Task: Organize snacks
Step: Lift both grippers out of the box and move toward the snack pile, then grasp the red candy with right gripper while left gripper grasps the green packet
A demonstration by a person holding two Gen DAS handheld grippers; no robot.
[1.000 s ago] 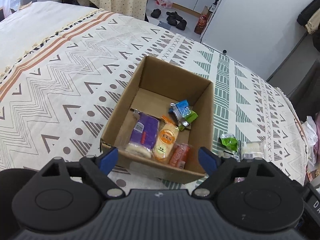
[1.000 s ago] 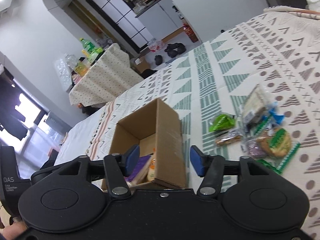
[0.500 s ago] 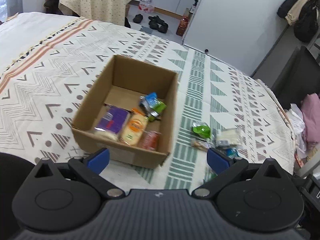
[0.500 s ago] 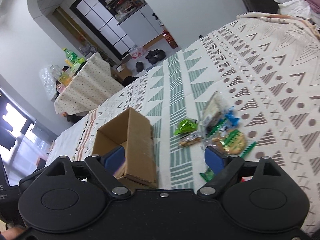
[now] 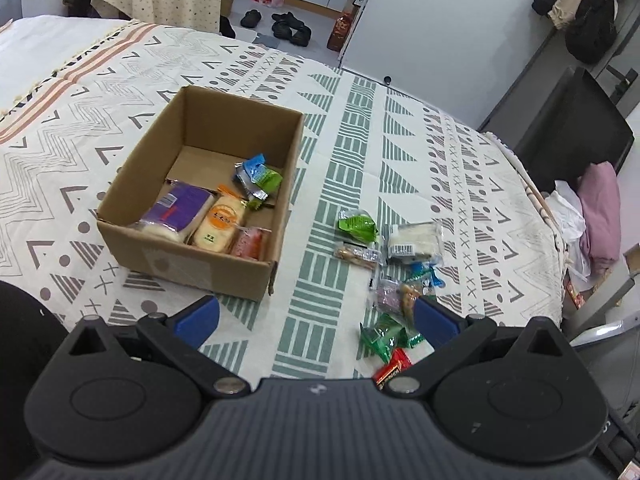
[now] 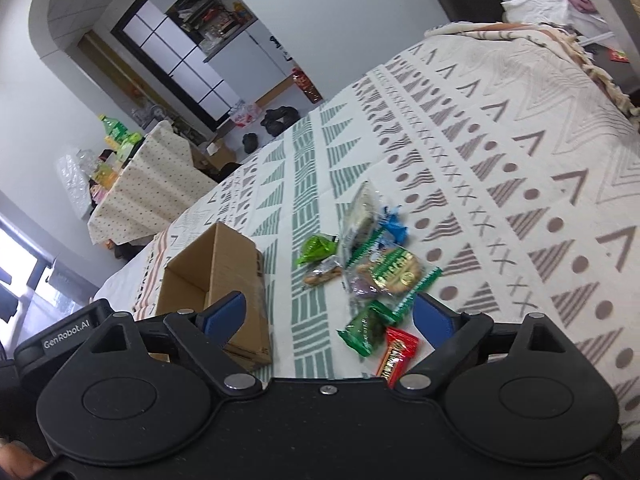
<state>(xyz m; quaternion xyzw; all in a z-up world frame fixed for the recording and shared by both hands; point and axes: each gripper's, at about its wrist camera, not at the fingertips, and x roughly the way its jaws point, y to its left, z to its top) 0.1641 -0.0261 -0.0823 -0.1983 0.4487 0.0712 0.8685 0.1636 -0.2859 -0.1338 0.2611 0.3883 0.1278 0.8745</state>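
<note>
Nearby, loose snacks [image 5: 394, 256] lie beside the cardboard box [image 5: 208, 184].

Open cardboard box [image 5: 192, 200] on patterned bedspread [image 5: 400, 152], five packets inside; loose snack pile [image 5: 396, 264] just beside box, toward bedspread's right edge

Brown cardboard box [image 5: 188, 258], purple packet [image 5: 178, 210], green-triangle patterned bedspread [image 5: 352, 148]

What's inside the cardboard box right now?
In the box: a purple pack, an orange-label pack, a red pack and a blue-green pile. The near wall hides the packs' lower ends; anything beneath them is covered.
</note>
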